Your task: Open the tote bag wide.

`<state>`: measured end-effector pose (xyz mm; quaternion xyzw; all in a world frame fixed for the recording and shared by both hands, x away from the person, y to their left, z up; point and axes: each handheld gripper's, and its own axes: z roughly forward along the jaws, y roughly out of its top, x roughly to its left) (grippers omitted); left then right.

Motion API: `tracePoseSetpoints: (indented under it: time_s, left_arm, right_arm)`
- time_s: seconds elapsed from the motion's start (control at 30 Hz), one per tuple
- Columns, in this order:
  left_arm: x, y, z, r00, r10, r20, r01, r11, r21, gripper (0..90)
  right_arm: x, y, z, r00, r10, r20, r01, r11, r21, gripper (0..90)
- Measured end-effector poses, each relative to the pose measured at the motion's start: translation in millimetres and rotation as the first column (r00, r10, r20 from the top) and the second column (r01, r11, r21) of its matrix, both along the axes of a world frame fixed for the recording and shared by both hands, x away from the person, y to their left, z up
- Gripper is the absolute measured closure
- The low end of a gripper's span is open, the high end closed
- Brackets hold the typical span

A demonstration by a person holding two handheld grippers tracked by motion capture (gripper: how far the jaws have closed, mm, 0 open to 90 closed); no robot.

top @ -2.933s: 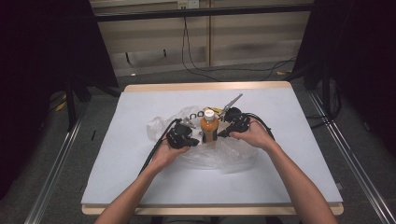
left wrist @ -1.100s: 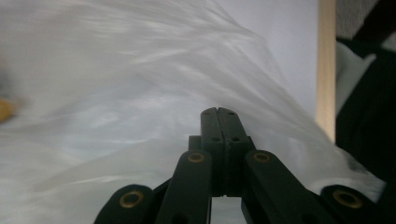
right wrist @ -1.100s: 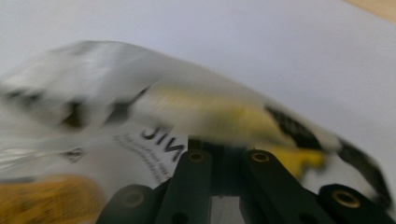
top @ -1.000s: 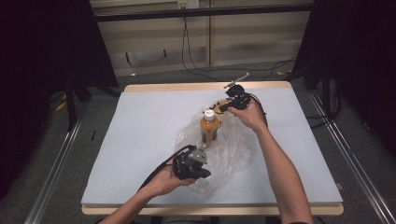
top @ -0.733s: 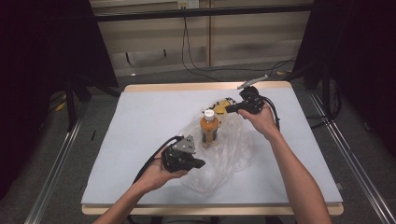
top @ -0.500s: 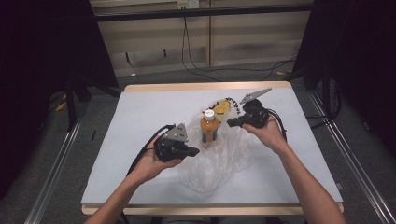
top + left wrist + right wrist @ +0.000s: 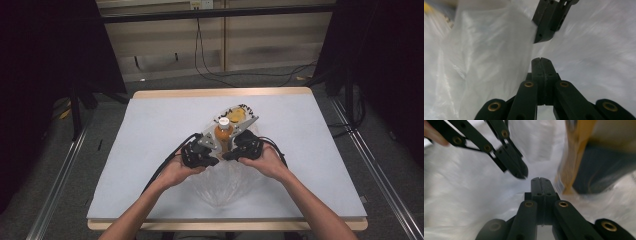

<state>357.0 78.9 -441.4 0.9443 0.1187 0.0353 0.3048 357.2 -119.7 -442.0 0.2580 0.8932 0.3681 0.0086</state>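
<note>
Bag (image 7: 222, 182): clear plastic, lying crumpled at the middle of the tabletop (image 7: 150, 130), its mouth end toward the bottle. Bottle (image 7: 223, 134): orange, white cap, standing upright at the bag's far end. Left tool (image 7: 216, 161) and right tool (image 7: 226, 157): hovering tip to tip over the bag just before the bottle, jaws pressed together, gripping nothing. Yellow packet (image 7: 236, 115): lying behind the bottle.

Black tool (image 7: 541, 60) — brass-coloured rivets, black cable, grey three-cornered plate.
</note>
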Motion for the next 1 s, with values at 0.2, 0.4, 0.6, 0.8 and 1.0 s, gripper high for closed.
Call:
tracePoseSetpoints:
  time_s: [0.2, 0.4, 0.6, 0.8, 1.0]
  left_arm:
    - [12.6, 13.7, -23.1, 0.9980, 0.049, -0.039, -0.049, 0.9986, 0.020, 90.0]
    - [15.5, 36.2, -22.0, 0.9949, 0.099, -0.014, -0.099, 0.9940, 0.047, 90.0]
    - [13.1, 52.1, -22.9, 0.9928, 0.119, -0.012, -0.118, 0.9924, 0.034, 90.0]
    - [11.3, 60.0, -23.2, 0.9916, 0.128, -0.013, -0.128, 0.9913, 0.030, 90.0]
    - [9.5, 69.4, -25.9, 0.9879, 0.152, -0.031, -0.152, 0.9883, -0.011, 90.0]
  right_arm:
    - [4.5, -14.3, -28.3, 0.9976, -0.053, -0.044, 0.049, 0.994, -0.095, 90.0]
    - [1.4, -41.7, -29.3, 0.9953, -0.093, -0.029, 0.090, 0.991, -0.097, 90.0]
    - [-8.9, -69.6, -32.2, 0.9923, -0.120, -0.033, 0.117, 0.991, -0.062, 90.0]
    - [-19.5, -95.4, -33.6, 0.9876, -0.152, -0.039, 0.150, 0.988, -0.041, 90.0]
    - [-30.1, -105.4, -34.1, 0.9851, -0.171, -0.022, 0.170, 0.985, -0.035, 90.0]
